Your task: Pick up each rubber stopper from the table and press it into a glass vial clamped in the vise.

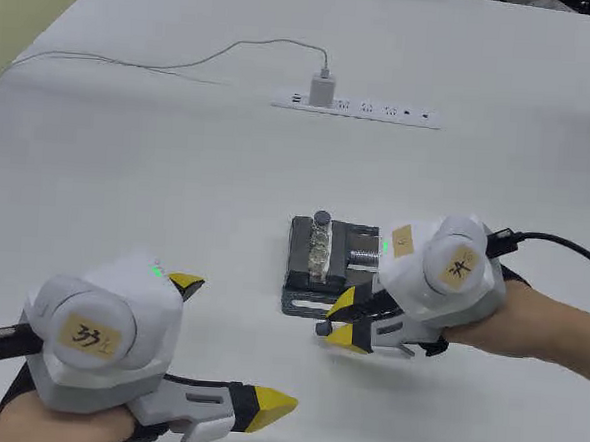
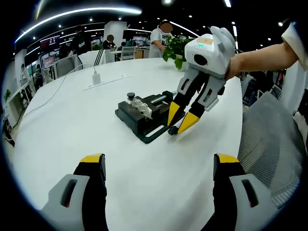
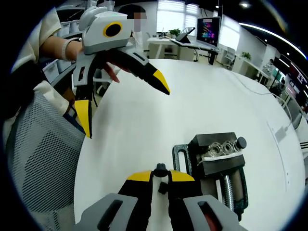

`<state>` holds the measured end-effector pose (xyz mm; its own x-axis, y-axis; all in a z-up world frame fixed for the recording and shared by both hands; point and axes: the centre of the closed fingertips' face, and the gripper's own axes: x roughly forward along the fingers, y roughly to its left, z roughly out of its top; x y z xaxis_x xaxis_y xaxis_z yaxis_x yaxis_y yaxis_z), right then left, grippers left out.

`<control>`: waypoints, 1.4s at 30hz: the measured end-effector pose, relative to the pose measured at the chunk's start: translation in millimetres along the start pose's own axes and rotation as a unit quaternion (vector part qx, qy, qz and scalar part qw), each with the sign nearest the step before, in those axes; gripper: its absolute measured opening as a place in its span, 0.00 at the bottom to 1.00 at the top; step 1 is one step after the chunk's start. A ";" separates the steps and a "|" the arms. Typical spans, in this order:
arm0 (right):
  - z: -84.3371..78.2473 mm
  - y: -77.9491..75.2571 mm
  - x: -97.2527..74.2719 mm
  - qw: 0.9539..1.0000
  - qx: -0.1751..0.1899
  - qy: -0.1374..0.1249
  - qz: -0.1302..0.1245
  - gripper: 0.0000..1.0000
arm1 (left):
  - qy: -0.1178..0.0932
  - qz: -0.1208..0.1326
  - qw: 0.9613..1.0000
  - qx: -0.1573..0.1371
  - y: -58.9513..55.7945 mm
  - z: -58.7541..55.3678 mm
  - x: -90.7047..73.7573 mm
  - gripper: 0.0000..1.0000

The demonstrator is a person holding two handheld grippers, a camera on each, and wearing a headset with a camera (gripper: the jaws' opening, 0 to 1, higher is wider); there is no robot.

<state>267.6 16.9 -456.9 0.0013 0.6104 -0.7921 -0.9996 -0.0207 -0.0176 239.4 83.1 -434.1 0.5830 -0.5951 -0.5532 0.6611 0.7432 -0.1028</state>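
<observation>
The right claw (image 1: 349,318) is seen low over the white worktop (image 1: 128,171), just beside the front corner of the black vise (image 1: 301,282). Its yellow-tipped jaws are drawn almost together on a small dark rubber stopper (image 1: 323,328), which is gripped between the tips; in the right gripper view the stopper (image 3: 160,168) is seen pinched at the very end of the claw (image 3: 161,178). Whether the stopper touches the worktop cannot be told. A row of glass vials (image 1: 319,251) is clamped upright in the vise, and the farthest vial is capped by a second stopper (image 1: 322,219); the other vials are seen uncapped in the right gripper view. The left claw (image 1: 229,344) is held well apart from the vise, nearer the person, with its jaws spread wide and nothing between them. At the far side of the worktop a white power strip (image 1: 382,111) is laid, with a charger (image 1: 323,88) plugged into it.
</observation>
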 end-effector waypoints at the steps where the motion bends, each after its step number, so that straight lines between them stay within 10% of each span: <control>1: 0.4 -0.9 -2.9 1.000 0.000 0.002 -0.002 0.08 | 0.001 -0.001 1.000 0.005 -1.3 -0.3 0.7 0.91; 17: 5.0 6.7 -38.2 0.999 -0.009 0.048 0.002 0.07 | -0.003 -0.045 0.996 0.080 -25.0 22.2 16.4 0.59; 42: 9.7 35.4 -52.5 0.992 -0.040 0.110 0.051 0.06 | -0.001 -0.115 0.967 0.227 -73.5 45.8 43.3 0.21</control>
<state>231.8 -8.1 -410.0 -0.0847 0.4148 -0.9060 -0.9895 -0.1421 0.0274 237.6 -11.3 -412.6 0.3965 -0.7292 -0.5578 0.9123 0.3809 0.1505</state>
